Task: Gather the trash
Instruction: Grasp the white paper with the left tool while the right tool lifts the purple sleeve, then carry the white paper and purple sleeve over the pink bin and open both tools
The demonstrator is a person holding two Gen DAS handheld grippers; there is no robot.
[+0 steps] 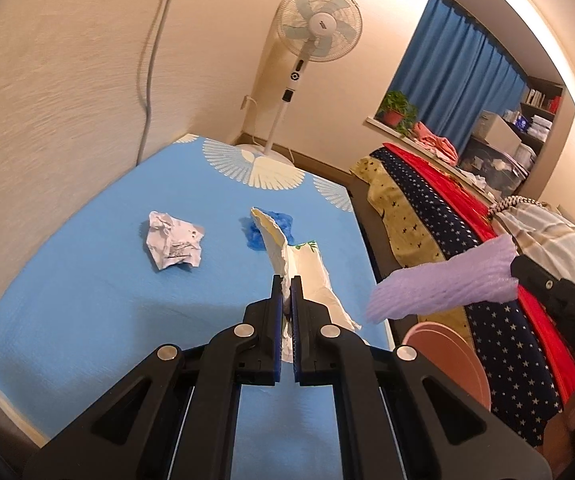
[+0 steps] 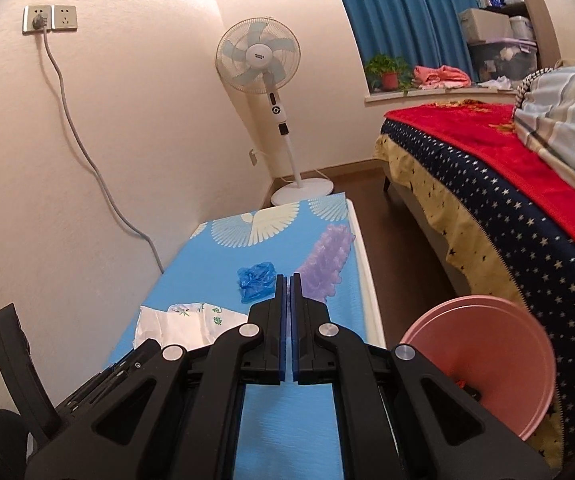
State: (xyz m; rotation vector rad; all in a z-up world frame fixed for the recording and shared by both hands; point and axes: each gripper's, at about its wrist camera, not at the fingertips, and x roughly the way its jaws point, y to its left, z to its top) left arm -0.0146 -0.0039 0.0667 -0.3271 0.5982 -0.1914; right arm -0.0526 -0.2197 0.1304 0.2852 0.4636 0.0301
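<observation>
My left gripper clenched on white wrapper, right gripper on purple foam net; thin pinches, could slip before pink bin at right.

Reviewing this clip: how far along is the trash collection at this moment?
Nothing can be confirmed as binned; most of the pink bin interior is hidden. In hand: the left tongs are shut on a white wrapper, the right tongs on purple foam netting. Left on the blue table: crumpled paper and a blue plastic wad.
</observation>
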